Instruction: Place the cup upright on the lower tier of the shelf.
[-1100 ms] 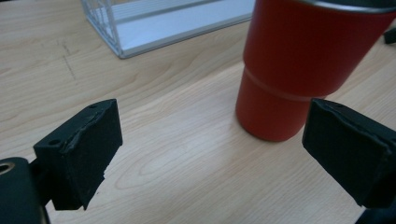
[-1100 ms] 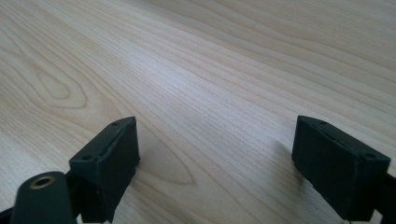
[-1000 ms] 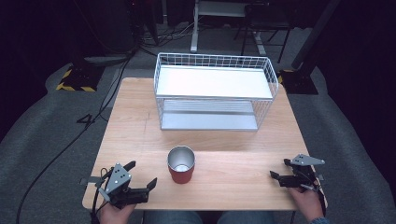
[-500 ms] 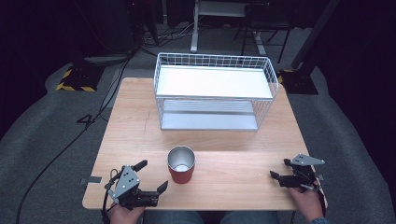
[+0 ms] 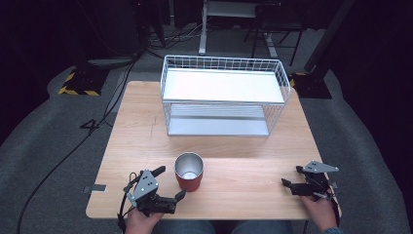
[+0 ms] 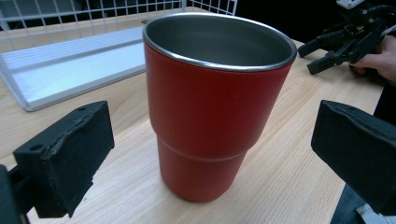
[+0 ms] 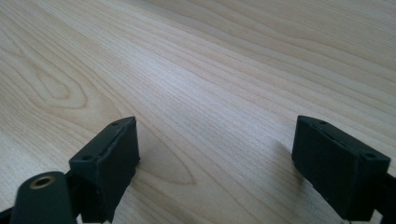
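Note:
A red tumbler point(image 5: 189, 171) with a steel inside stands upright near the front of the wooden table point(image 5: 243, 161). My left gripper point(image 5: 169, 183) lies just to its left at the front edge. Its jaws have just been opening and now stand wide. In the left gripper view the tumbler point(image 6: 210, 102) rises close ahead of the gap of my left gripper point(image 6: 212, 154), and neither pad touches it. My right gripper point(image 5: 291, 176) rests open at the front right, holding nothing. In its own view my right gripper point(image 7: 229, 163) has bare wood between the jaws.
A white wire rack point(image 5: 224, 97) with two shelves stands at the far middle of the table; its lower shelf point(image 6: 70, 60) lies behind the tumbler. The right hand's gripper point(image 6: 334, 44) is seen beyond the tumbler. The table's front edge is close under both hands.
My left gripper has moved right toward the tumbler and its jaws have spread wider. The right gripper and the tumbler have stayed put.

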Demonstrator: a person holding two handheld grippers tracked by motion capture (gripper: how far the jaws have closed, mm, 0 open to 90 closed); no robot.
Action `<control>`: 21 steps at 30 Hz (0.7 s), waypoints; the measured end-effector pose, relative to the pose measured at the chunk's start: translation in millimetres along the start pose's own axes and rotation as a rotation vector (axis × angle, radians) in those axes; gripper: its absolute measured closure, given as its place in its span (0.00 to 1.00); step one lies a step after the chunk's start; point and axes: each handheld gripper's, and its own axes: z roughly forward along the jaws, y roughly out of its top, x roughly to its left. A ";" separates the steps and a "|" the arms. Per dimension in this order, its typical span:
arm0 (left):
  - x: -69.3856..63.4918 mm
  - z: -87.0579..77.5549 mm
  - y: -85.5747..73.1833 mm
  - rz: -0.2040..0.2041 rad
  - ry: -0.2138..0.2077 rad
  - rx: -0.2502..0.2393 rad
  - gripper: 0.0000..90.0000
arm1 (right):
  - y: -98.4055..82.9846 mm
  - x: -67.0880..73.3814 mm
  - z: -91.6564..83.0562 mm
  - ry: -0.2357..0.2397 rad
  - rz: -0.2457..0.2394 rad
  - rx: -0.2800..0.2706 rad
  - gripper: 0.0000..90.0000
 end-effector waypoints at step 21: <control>-2.8 45.4 -3.9 -0.035 0.014 0.108 0.00 | -0.1 -0.1 0.0 -0.005 0.002 -0.003 0.17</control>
